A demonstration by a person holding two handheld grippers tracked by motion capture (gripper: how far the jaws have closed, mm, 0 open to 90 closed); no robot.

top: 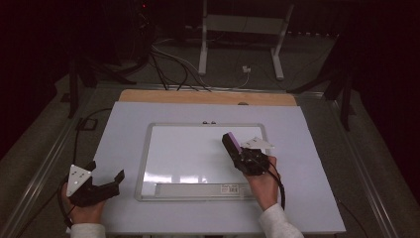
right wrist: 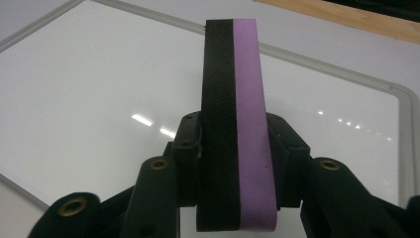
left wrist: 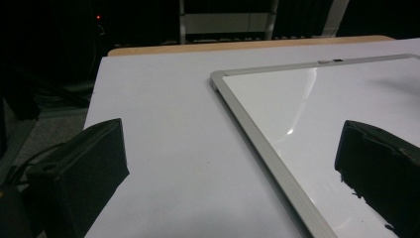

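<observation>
From the high view we see the whole layout: a whiteboard (top: 198,158) lies flat on the white desk (top: 317,198), with a label strip (top: 203,189) along its near edge. The right gripper (top: 236,148) is over the board's right half, holding a whiteboard eraser (top: 231,144) whose long axis points away from the person and slightly left. The left gripper (top: 106,177) rests on the desk well left of the board, its jaws spread wide with nothing between them.

In the left gripper view we see the board's aluminium frame (left wrist: 262,148) running diagonally, and the wide gap between the two black jaws, one over bare desk (left wrist: 168,124), the other over the board.

The right gripper view gives us what the others miss: the eraser (right wrist: 235,129) stands on edge, a black felt layer beside a purple foam layer, clamped tight between the jaws. Its length runs straight out from the right gripper (right wrist: 235,148) above the glossy whiteboard (right wrist: 99,89).
</observation>
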